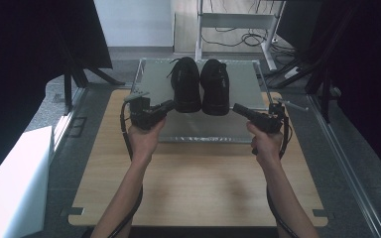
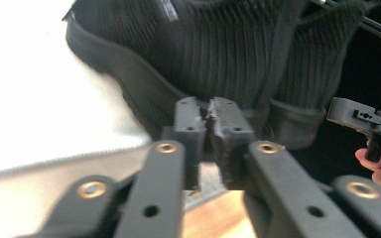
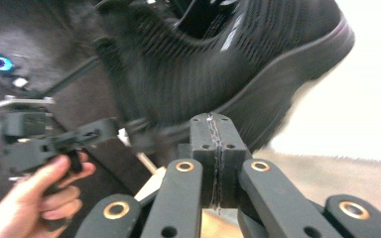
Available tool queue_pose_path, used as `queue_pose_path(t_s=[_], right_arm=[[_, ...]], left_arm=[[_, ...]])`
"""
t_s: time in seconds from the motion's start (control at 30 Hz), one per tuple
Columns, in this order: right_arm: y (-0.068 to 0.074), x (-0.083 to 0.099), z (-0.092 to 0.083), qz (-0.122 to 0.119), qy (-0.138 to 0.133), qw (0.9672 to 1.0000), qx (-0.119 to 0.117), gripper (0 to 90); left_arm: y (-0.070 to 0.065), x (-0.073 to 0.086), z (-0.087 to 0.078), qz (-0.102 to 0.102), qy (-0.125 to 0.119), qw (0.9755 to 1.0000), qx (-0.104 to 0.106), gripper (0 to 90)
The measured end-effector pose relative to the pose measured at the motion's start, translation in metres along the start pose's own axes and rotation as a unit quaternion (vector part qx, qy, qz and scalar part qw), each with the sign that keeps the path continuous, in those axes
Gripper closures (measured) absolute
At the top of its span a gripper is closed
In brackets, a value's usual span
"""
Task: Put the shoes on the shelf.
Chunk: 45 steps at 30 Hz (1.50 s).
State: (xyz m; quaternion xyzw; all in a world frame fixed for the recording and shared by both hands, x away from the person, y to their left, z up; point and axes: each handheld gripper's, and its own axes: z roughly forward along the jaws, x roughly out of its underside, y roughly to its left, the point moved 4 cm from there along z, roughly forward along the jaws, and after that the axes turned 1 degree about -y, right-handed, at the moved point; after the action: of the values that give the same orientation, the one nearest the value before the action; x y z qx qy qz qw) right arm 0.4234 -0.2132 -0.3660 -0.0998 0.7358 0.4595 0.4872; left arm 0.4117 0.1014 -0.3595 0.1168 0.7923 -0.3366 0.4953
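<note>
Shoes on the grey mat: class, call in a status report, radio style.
Left gripper shut, empty, at left shoe's heel. Right gripper shut, empty, near right shoe. Pair side by side on grey mat. Nothing in the way.

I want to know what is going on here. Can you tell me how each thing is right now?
Left gripper: jaws shut, holding nothing, pointing at the left shoe.
Right gripper: jaws shut, holding nothing, pointing at the right shoe.
Left shoe: upright on the grey mat, laces loose.
Right shoe: upright beside it.
Grey mat: flat on the wooden table.
</note>
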Motion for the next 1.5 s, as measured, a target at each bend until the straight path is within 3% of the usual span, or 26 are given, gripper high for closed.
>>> queue_pose_path(t_s=[0.17, 0.4, 0.57, 0.63, 0.77, 1.2, 1.4, 1.5], right_arm=[[0.005, 0.02, 0.0, 0.007, 0.006, 0.9997, -0.022, 90.0], [0.005, 0.028, 0.008, 0.006, 0.016, 0.9996, -0.021, 90.0], [0.002, 0.03, 0.017, 0.013, 0.017, 0.9996, -0.018, 90.0], [0.002, 0.03, 0.02, 0.021, 0.01, 0.9994, -0.026, 90.0], [0.002, 0.028, 0.022, 0.02, 0.009, 0.9995, -0.02, 90.0], [-0.012, 0.021, 0.039, 0.038, 0.002, 0.9993, 0.003, 90.0], [-0.018, 0.019, 0.049, 0.044, 0.004, 0.9989, 0.014, 90.0], [-0.021, 0.018, 0.053, 0.046, 0.004, 0.9988, 0.015, 90.0]], left_arm=[[-0.003, 0.012, 0.005, -0.004, 0.003, 0.9999, 0.014, 89.4], [-0.006, 0.021, 0.014, 0.009, 0.014, 0.9997, 0.017, 89.4], [-0.004, 0.018, 0.015, 0.016, 0.017, 0.9996, 0.018, 89.4], [-0.003, 0.017, 0.016, 0.012, 0.017, 0.9996, 0.019, 89.4], [0.0, 0.016, 0.018, 0.004, 0.015, 0.9997, 0.02, 89.4], [0.011, 0.007, 0.038, -0.012, 0.024, 0.9996, 0.005, 89.3], [0.015, 0.0, 0.048, -0.014, 0.03, 0.9994, -0.004, 89.3], [0.014, -0.003, 0.052, -0.003, 0.036, 0.9993, -0.014, 89.3]])
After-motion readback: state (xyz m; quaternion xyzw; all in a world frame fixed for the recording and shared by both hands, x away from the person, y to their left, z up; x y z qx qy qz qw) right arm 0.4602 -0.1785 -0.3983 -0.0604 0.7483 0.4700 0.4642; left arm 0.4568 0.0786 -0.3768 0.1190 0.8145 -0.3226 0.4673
